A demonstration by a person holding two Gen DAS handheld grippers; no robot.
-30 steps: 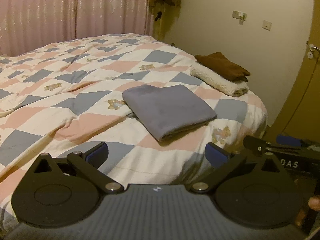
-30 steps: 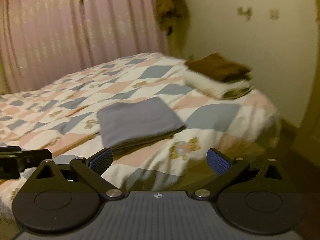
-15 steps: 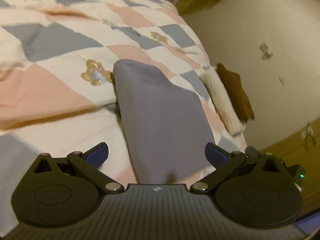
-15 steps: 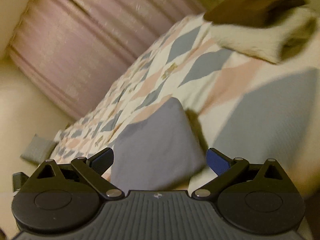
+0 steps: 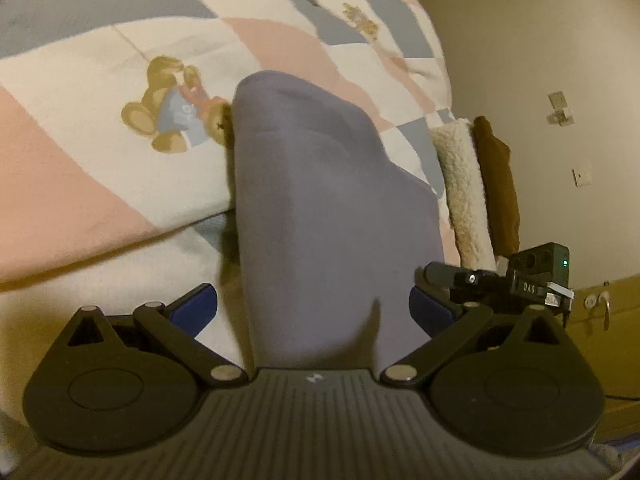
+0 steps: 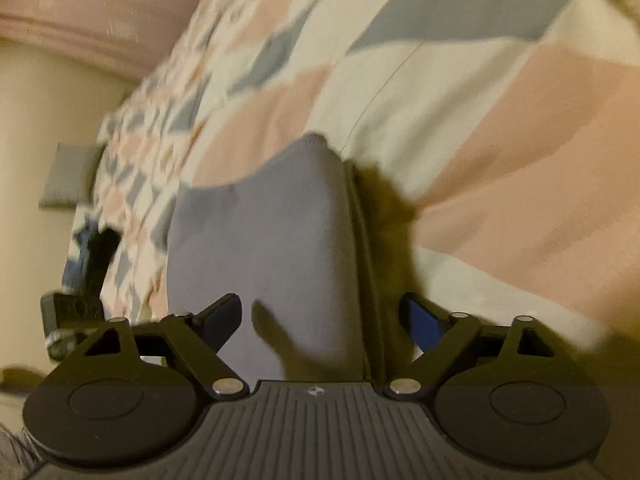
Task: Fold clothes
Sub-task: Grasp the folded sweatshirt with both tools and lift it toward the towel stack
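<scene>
Closer than a second ago: left claw (image 5: 313, 312) and right claw (image 6: 320, 318), both spread wide, now straddle opposite ends of the folded cloth (image 5: 320, 208). Lying flat on the bed (image 5: 100, 184) (towels (image 5: 466, 196) beyond).

Bed covered by a quilt (image 5: 100, 208) patterned in pink, grey and cream patches, teddy-bear print (image 5: 176, 112) on a cream patch, pink curtain (image 6: 80, 12) behind the bed, cream wall (image 5: 540, 40) fitted with a switch plate (image 5: 581, 176)
</scene>
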